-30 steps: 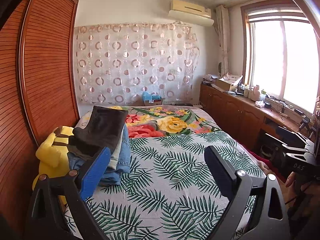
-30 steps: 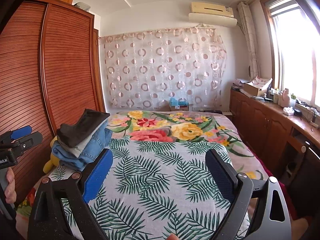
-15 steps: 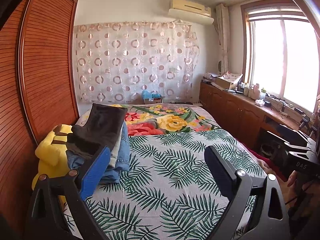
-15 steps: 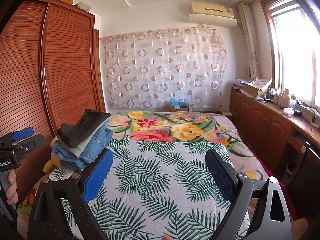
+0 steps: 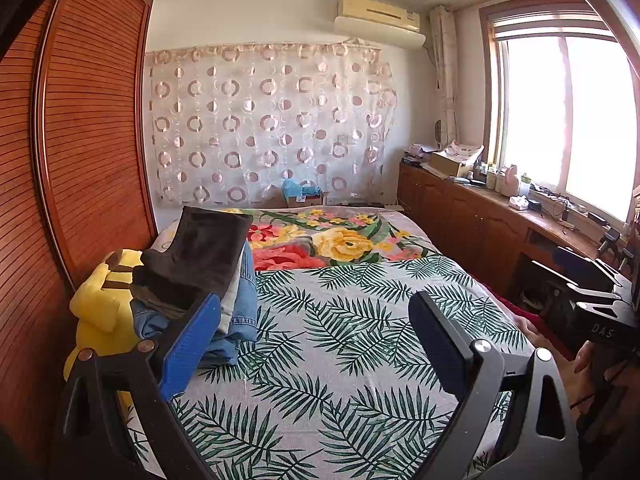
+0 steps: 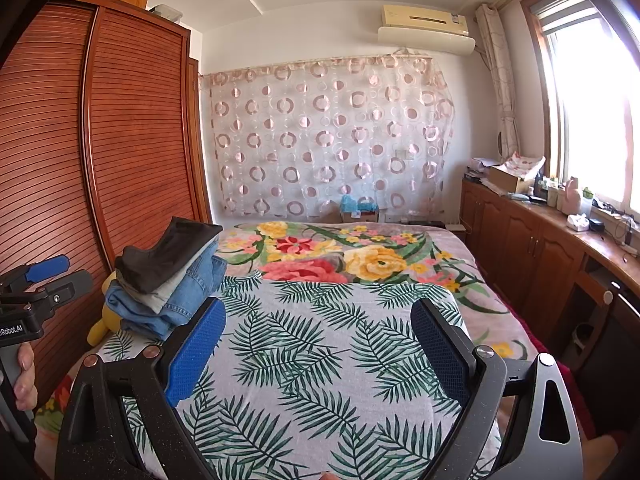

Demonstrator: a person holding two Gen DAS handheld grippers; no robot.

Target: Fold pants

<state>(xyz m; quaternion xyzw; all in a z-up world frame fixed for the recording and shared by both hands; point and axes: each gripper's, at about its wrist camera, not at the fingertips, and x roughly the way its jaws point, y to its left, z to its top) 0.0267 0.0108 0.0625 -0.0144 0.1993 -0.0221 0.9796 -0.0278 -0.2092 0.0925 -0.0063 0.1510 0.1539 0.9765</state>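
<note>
A stack of folded pants sits at the bed's left edge, dark brown on top, a pale pair under it, blue denim below. My left gripper is held open over the leaf-print sheet, just right of the stack, holding nothing. My right gripper is also open and empty above the sheet, with the stack off to its left. The other gripper's handle, held in a hand, shows at each view's edge.
A yellow plush toy lies between the stack and the wooden wardrobe. A floral blanket covers the far half of the bed. Low wooden cabinets with clutter run along the right wall under the window.
</note>
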